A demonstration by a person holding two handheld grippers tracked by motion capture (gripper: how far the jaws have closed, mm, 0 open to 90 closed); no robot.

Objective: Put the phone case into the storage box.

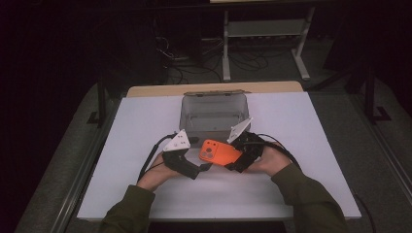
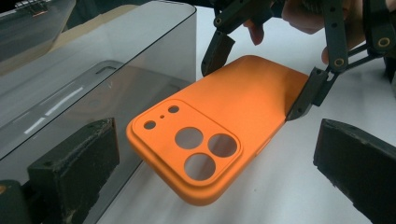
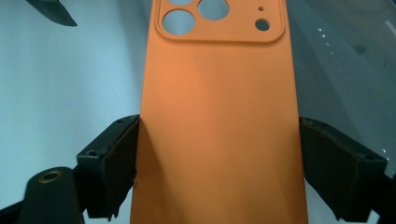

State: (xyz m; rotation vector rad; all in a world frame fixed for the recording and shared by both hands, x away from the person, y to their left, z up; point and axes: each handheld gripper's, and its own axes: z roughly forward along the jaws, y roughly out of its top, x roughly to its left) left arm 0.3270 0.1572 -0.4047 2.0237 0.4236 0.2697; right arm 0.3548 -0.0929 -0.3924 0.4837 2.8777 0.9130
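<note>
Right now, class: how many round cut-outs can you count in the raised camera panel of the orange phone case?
5. On the orange phone case, three large holes cluster together toward the case's end corner, and two small ones sit along the panel's other side.

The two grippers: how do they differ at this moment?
The right gripper is shut on the orange phone case, its pads pressing the case's two long edges; the left gripper is open and holds nothing. The right gripper carries the case above the table, while the left gripper's jaws stand apart on either side of the case's camera end without touching it. Both have black jaws and sit in front of the clear box.
</note>
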